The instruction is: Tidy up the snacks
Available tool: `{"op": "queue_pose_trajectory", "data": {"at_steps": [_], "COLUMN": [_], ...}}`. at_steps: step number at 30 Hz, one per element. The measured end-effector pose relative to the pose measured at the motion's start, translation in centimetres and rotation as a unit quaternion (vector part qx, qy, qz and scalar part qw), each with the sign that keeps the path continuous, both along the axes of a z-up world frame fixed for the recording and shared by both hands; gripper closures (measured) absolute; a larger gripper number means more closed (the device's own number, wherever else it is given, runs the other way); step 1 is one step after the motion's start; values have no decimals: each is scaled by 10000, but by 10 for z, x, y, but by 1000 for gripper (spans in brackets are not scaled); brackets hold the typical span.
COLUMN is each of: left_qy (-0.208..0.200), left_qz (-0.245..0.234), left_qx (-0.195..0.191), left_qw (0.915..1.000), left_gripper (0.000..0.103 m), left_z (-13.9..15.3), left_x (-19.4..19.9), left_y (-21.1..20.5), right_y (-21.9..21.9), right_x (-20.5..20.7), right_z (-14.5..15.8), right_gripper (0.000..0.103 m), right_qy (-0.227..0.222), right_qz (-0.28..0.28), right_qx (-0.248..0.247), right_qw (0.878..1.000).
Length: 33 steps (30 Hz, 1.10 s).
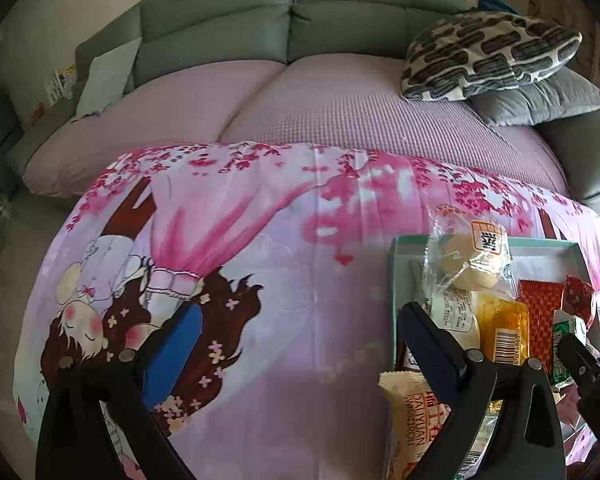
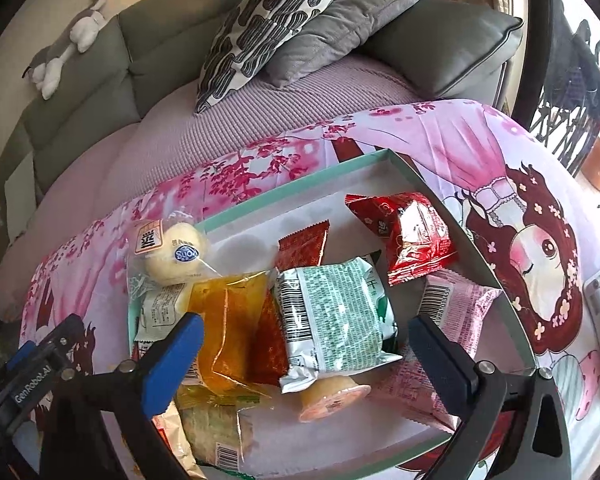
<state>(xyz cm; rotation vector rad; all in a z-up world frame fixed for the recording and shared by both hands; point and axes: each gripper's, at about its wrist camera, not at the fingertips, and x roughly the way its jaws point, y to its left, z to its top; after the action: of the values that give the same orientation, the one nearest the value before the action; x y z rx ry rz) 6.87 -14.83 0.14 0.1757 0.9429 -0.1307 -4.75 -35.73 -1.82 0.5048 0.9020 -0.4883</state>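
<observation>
At lower left of our right view, the bun (image 2: 172, 254) leans on the box (image 2: 296, 190) rim; at middle, our right claw (image 2: 300, 344), wide and empty, hangs over the green pack (image 2: 336, 312); we should pinch its sides gently; our left claw (image 1: 300, 332) is wide too.

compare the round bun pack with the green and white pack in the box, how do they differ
The round bun pack is clear, showing a pale bun inside; the green and white pack is opaque, covered in fine print. The bun pack leans over the box rim at its left edge; the green and white pack lies mid-box on other snacks, between the open jaws of the right gripper. Both are sealed single-serve wrappers.
</observation>
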Motion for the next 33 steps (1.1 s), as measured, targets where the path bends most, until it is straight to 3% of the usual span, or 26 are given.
{"op": "queue_pose_trajectory", "data": {"at_steps": [9,16,24,33], "left_qy": [217,200,393,284], "left_qz": [282,224,201,91], "left_qx": [-187,-251,-363,-422], "left_qw": [9992,9992,9984,9987], "left_gripper": [4,4,4,4], "left_z": [-2,0,-21,-17], "left_x": [-5,-17,-36,-63], "left_y": [16,22,42,55], "right_y": [2,6,16,25], "right_x": [-6,-13,-28,-57], "right_z": [13,24,32,31], "right_gripper": [0,0,0,0], "right_qy": [-54,-206,-286,-330], "right_qz": [50,40,103,82], "right_qx": [-231,-261,-331,-378], "right_qw": [9997,9994,9990,9987]}}
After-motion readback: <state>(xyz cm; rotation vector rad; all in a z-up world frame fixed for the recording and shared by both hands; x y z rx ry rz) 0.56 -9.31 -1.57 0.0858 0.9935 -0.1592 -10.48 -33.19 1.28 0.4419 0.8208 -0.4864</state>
